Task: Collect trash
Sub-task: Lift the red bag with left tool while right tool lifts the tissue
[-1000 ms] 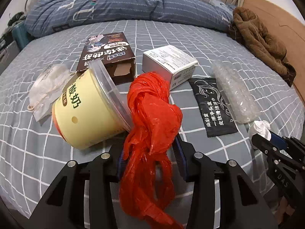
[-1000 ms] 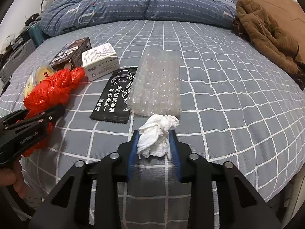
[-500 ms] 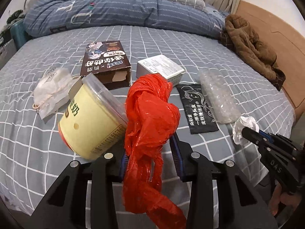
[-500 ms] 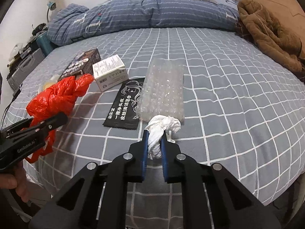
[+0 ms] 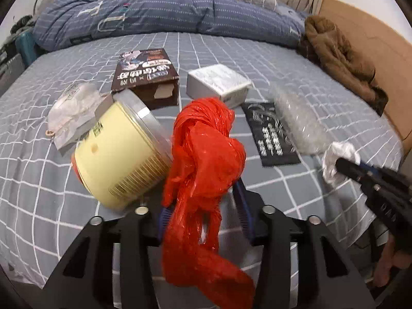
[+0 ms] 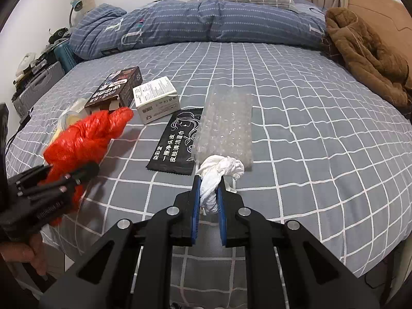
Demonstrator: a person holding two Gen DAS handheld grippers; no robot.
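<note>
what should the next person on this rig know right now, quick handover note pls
Right gripper: shut on the crumpled white tissue, lifted off the bed.
Left gripper: jaws have just been opening; the red plastic bag hangs between them, hold looks loose.
On the bed: yellow cup, brown box, white box, black sachet, bubble wrap, clear plastic wrapper.
Done: tissue and bag picked up.
Left: everything else; no bin in view.
</note>
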